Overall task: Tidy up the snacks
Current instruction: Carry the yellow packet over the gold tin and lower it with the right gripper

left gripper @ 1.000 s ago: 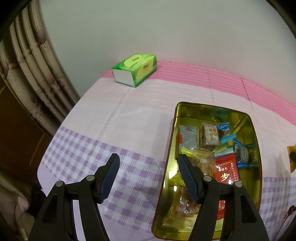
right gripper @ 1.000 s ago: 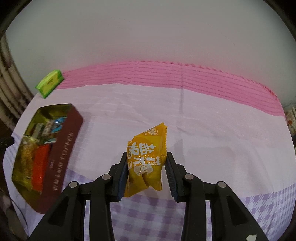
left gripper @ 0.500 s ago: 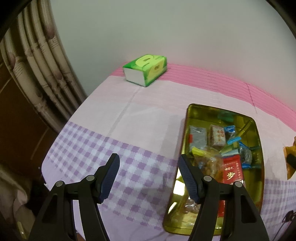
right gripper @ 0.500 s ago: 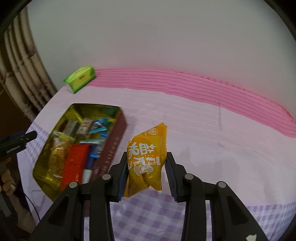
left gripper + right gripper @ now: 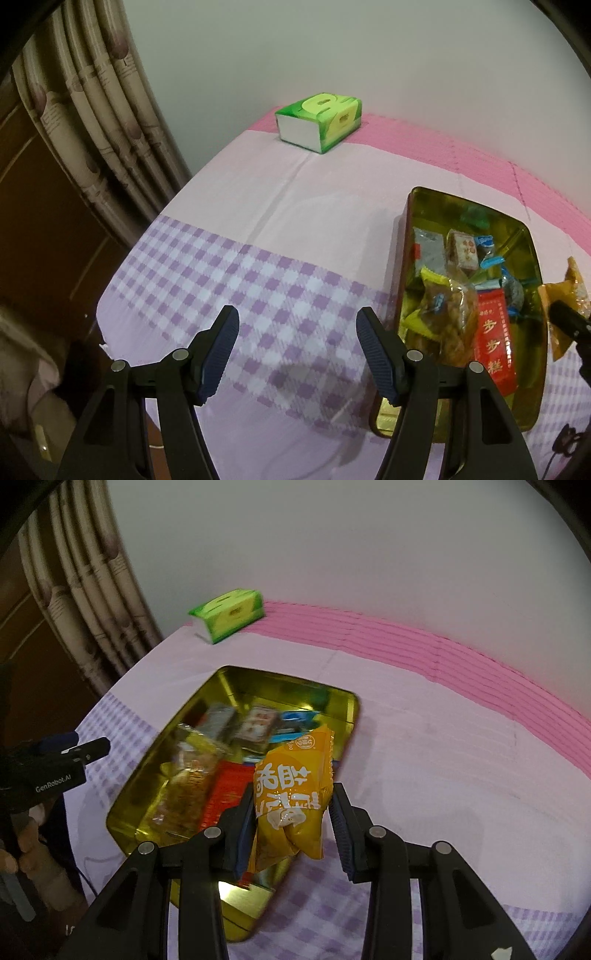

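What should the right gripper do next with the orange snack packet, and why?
Probably lower it slightly and release it into the gold tin. The right gripper holds the orange snack packet over the tin's near right part, where other snacks already lie; the left gripper hangs open and empty beside the tin.

Snack packets (image 5: 458, 295) lie in the tin (image 5: 413, 206); tissue box (image 5: 319, 120) behind it, near the wall.

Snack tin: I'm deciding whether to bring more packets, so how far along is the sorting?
Done: the gold tin already holds several packets, including a red one. In hand: the right gripper grips an orange packet above the tin. The left gripper is open and holds nothing. Left: dropping that packet in.
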Demonstrator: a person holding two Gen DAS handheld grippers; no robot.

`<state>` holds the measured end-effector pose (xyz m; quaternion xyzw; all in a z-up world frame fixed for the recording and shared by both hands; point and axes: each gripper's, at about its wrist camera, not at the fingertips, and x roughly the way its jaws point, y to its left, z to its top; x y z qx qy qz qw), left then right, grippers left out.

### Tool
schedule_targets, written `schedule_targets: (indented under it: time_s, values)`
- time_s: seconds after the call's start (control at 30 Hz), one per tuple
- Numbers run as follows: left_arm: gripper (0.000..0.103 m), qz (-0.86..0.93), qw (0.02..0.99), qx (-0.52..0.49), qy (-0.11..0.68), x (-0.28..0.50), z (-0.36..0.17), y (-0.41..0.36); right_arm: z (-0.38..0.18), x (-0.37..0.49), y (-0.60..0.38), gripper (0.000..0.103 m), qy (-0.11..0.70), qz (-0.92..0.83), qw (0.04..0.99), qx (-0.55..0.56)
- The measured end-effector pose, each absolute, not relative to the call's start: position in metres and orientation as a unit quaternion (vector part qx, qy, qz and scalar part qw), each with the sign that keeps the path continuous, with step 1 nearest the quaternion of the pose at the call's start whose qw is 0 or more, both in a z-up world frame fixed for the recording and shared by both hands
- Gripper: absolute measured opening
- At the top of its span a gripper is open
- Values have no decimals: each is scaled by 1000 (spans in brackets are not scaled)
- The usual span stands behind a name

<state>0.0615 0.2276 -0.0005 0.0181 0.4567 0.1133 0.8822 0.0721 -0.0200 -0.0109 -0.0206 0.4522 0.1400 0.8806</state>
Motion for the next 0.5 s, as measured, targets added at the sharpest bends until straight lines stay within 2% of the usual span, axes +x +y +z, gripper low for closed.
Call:
schedule_targets:
  time_s: [0.5]
  values:
    - [67,124,876,-1,467,50,-4,246,-25,87,14,35,474,152,866,-45]
